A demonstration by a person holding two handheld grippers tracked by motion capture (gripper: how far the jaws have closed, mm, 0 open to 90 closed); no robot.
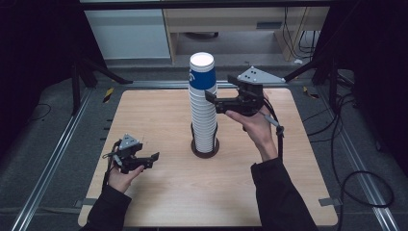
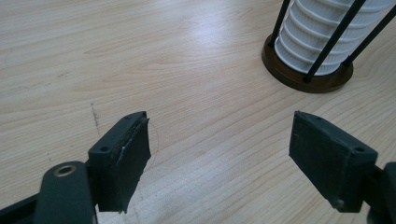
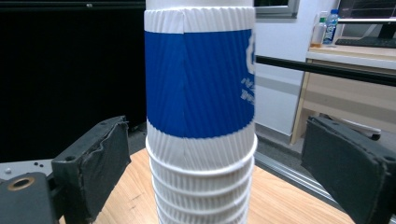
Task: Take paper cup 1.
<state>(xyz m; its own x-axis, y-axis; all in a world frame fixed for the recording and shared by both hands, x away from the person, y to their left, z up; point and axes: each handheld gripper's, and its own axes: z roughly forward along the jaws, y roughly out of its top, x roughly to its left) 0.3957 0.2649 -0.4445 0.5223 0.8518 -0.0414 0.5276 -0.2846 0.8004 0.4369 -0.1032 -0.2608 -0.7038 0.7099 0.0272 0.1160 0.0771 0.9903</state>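
Note:
A tall stack of white ribbed paper cups (image 1: 202,115) stands in a holder with black rods and a round brown base (image 1: 205,150) at the table's middle. The top cup (image 1: 201,72) wears a blue band (image 3: 201,79). My right gripper (image 1: 219,86) hovers level just right of the stack's top. It is open, and its pads (image 3: 100,163) stand apart from the blue-banded cup on both sides. My left gripper (image 1: 149,155) sits low at the front left, open over bare wood (image 2: 219,135). The holder's base (image 2: 303,74) lies ahead of it to the right.
The wooden table (image 1: 159,110) has metal rails (image 1: 53,159) along both sides. Cables (image 1: 356,178) loop on the floor at right. Black stand legs (image 1: 103,70) and a pale cabinet (image 1: 127,33) lie beyond the far edge.

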